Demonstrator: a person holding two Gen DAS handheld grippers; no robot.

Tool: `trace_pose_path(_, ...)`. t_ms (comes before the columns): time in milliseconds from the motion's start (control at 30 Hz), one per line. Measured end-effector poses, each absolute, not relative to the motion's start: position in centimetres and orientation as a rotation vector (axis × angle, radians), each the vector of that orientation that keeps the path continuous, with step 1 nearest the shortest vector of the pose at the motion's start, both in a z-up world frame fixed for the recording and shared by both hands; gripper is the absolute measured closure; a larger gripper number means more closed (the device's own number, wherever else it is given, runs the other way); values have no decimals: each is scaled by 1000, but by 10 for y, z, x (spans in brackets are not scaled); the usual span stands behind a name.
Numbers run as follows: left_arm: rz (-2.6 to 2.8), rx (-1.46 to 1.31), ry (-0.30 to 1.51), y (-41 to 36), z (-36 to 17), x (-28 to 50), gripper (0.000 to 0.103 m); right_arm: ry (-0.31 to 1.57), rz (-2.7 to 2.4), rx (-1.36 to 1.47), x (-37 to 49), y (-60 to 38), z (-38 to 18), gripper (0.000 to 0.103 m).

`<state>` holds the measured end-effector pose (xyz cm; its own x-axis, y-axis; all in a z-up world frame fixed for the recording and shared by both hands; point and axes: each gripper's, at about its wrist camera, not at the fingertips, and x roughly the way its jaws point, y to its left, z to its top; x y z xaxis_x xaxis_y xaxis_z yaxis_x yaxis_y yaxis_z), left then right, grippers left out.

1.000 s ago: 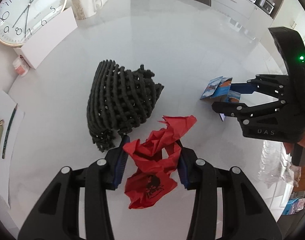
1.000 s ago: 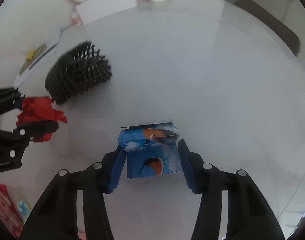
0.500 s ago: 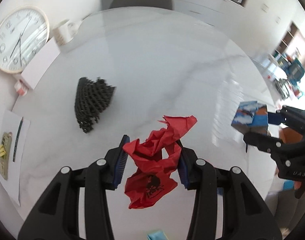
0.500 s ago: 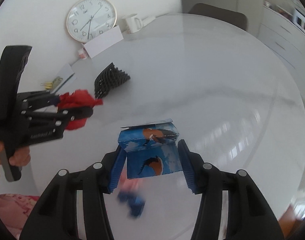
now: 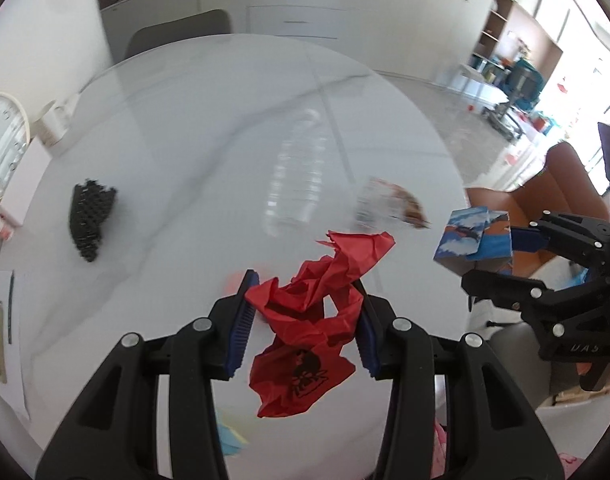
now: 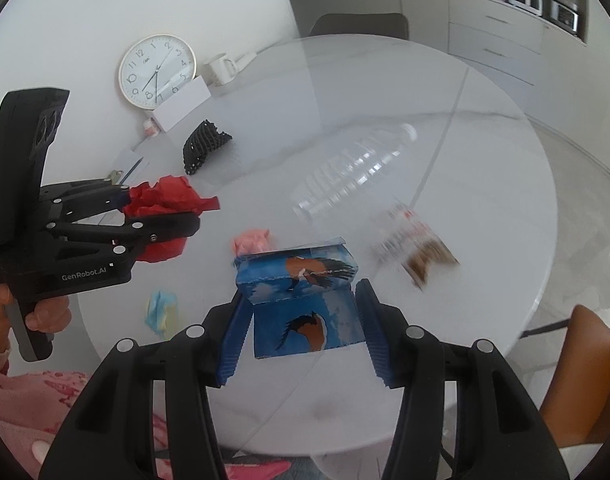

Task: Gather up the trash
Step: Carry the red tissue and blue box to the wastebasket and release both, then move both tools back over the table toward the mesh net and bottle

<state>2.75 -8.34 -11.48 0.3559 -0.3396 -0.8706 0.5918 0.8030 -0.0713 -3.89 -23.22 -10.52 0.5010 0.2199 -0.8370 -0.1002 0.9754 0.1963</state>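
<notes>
My left gripper (image 5: 303,316) is shut on a crumpled red paper (image 5: 305,320) and holds it above the near edge of the round white table (image 5: 193,128). It also shows in the right wrist view (image 6: 165,216), at the left. My right gripper (image 6: 301,316) is shut on a blue carton with a bird print (image 6: 301,292), held above the table's near right edge; the carton shows in the left wrist view (image 5: 471,244) too. On the table lie a clear plastic bottle (image 6: 353,168), a snack wrapper (image 6: 417,248), a pink scrap (image 6: 251,240) and a blue-yellow scrap (image 6: 161,310).
A black woven mesh holder (image 5: 89,216) lies at the table's left. A wall clock (image 6: 157,70), a white card, a mug (image 6: 221,68) and papers with a pencil stand at the far left. An orange chair (image 6: 585,360) is at the right, a grey chair behind the table.
Both grippers have lifted and pulled back from the table with their loads. The mesh holder now looks far away, and the bottle, wrapper and scraps have come into view.
</notes>
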Motion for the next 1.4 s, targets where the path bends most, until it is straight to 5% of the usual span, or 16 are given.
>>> trace_pose_path(700, -789, 424, 1151, -190, -145, -86, 59, 1241, 89, 211, -195, -309, -214, 49)
trace_pose_path(1100, -832, 466, 1226, -226, -178, -130, 59, 1243, 3, 166, -207, -353, -219, 17)
trace_pose_path(1300, -889, 508, 1250, -248, -191, -144, 58, 1215, -72, 205, -216, -393, -206, 16)
trace_pose_path(1400, -921, 533, 1267, -257, -195, -151, 48, 1195, -96, 222, -220, -406, -200, 16)
